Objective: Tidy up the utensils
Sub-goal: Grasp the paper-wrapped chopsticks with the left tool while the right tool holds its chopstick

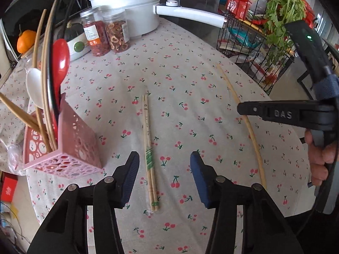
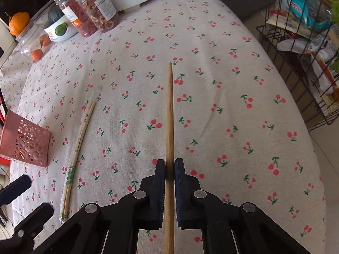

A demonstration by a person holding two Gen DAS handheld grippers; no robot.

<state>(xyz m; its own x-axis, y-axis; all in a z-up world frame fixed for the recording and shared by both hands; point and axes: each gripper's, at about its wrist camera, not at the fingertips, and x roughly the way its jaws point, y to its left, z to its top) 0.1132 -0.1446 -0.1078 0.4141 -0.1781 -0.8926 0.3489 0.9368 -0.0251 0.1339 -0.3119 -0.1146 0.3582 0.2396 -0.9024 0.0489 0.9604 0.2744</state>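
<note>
A wrapped pair of bamboo chopsticks point(image 1: 148, 139) lies on the cherry-print tablecloth point(image 1: 186, 80). My left gripper point(image 1: 165, 169) hangs open over its near end, one pad on each side, neither touching it. To the left stands a pink perforated utensil holder point(image 1: 70, 148) with a red spoon point(image 1: 61, 61), a white spoon and several long sticks in it. My right gripper point(image 2: 169, 167) is shut on a long bare wooden stick point(image 2: 169, 110) that points away along the cloth. The same stick point(image 1: 250, 127) and right gripper point(image 1: 240, 108) show in the left wrist view.
Two jars of dried food point(image 1: 106, 36), a white pot point(image 1: 135, 6) with a long handle and a bowl stand at the back. A black wire rack point(image 2: 300, 67) with groceries and greens is beyond the table's right edge. An orange point(image 2: 18, 22) sits far left.
</note>
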